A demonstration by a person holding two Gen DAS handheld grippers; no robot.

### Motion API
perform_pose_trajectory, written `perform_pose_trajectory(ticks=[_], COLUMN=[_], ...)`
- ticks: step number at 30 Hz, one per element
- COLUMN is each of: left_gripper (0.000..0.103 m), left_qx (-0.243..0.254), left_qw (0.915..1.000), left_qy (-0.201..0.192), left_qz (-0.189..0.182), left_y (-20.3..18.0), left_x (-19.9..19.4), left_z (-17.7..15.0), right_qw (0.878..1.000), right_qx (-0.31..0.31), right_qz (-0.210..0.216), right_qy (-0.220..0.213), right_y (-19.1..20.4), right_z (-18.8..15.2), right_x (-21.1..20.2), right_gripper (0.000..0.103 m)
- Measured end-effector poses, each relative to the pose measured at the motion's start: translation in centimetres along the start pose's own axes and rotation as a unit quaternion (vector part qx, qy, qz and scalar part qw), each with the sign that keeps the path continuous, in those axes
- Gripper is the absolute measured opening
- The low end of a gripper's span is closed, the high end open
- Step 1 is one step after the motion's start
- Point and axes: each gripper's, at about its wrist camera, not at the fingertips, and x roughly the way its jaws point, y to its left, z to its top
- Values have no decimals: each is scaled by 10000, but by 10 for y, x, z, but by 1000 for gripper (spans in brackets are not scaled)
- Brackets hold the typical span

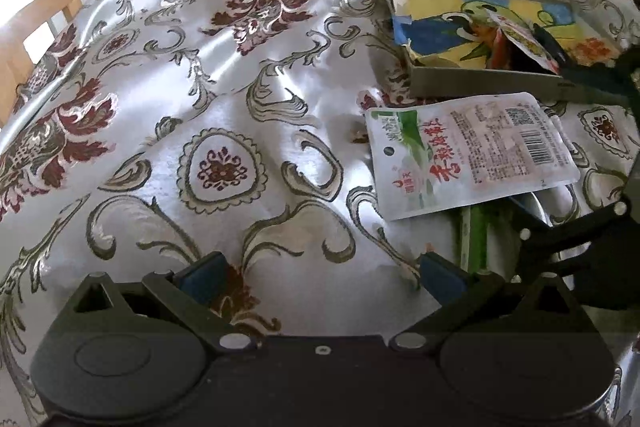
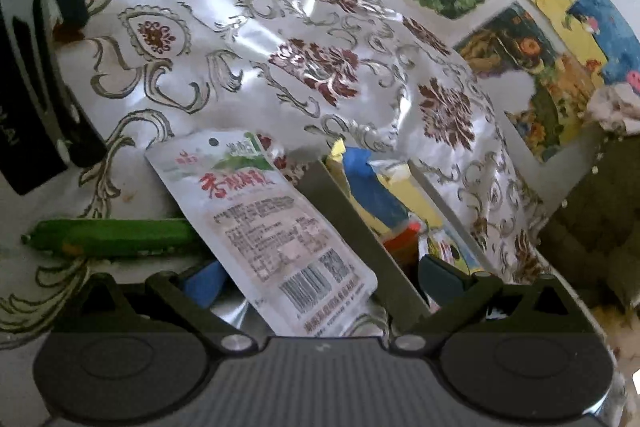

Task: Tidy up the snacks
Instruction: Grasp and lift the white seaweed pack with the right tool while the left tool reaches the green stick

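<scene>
A white snack pouch (image 1: 468, 151) with red characters and a barcode lies on the patterned tablecloth, just in front of a shallow grey box (image 1: 476, 83) lined with a colourful picture. A small red and white packet (image 1: 520, 39) lies inside the box. My left gripper (image 1: 320, 275) is open and empty, low over the cloth, left of the pouch. My right gripper (image 2: 316, 283) is open, with the pouch (image 2: 272, 227) lying between its fingers and the box wall (image 2: 352, 227) by the right finger. A green stick snack (image 2: 116, 235) lies left of the pouch.
The silky floral tablecloth (image 1: 224, 75) is wrinkled and covers the whole table. A wooden chair back (image 1: 44, 11) stands beyond its far left edge. Colourful cartoon pictures (image 2: 520, 7) hang on the wall. The left gripper's dark body (image 2: 36, 75) is at the left.
</scene>
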Motion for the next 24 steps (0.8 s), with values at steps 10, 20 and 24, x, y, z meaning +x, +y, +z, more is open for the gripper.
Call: perform_pose_trajectory(ticks=[10,20,24], left_gripper=[102,102,102], left_qx=[210,75,154], left_qw=[9997,9976,9943], left_qy=[-88,-290,-383], left_qz=[-126,-618,-986], left_y=[-6,-4,-9], left_x=[5,2,2], left_z=[0,5,7], right_qw=[9984,9903,9718], right_qx=[-284,1138,2076], right_qz=[477,535,702], right_qy=[64,592,871], right_y=[0,-54,-84], right_z=[3,1,-13], right_x=[6,0,-2], right_gripper=[35,13,13])
